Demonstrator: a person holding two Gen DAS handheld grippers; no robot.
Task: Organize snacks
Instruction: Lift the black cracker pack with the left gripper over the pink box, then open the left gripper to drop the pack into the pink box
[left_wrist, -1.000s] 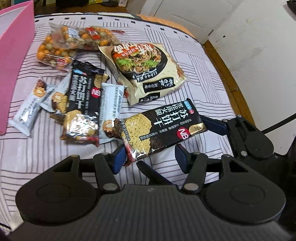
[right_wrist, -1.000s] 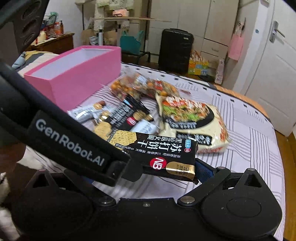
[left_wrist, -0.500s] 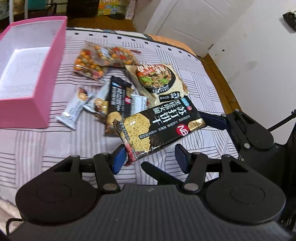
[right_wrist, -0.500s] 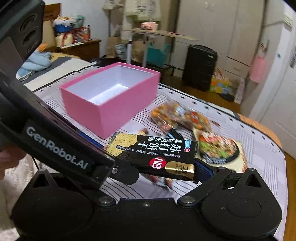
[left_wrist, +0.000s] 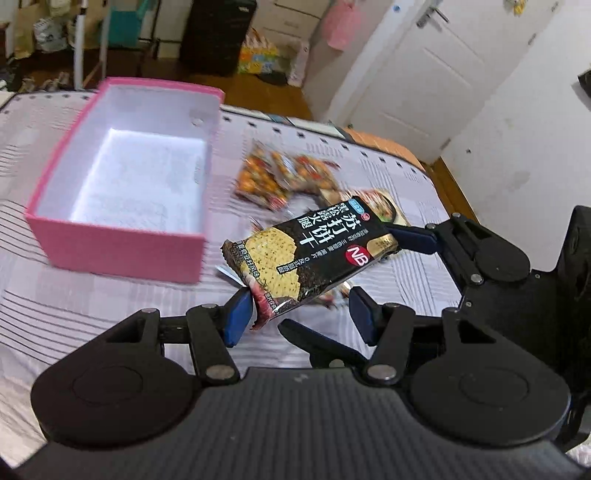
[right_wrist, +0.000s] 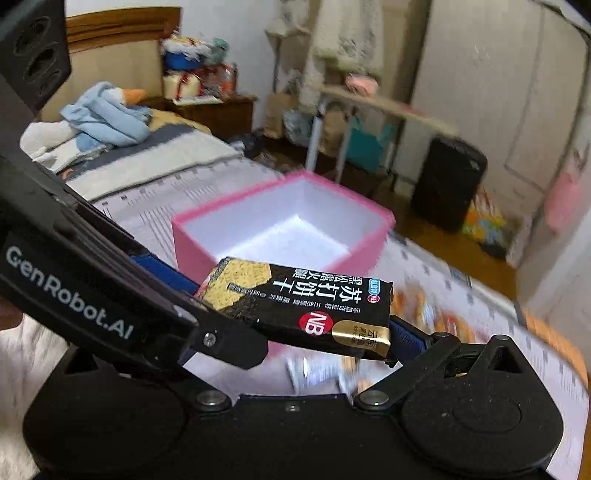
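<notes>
The black cracker packet (left_wrist: 312, 254) (right_wrist: 303, 304) is hanging in the air above the striped bedsheet (left_wrist: 92, 310), right of the pink box (left_wrist: 122, 236) (right_wrist: 280, 225). The right gripper (right_wrist: 291, 314) is pinching its far end; the left gripper (left_wrist: 299, 314) is spreading wide under its near end.

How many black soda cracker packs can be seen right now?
1: the black cracker pack is held in the air by both tools near the pink box. Others may be hidden behind it in the blurred pile.
</notes>
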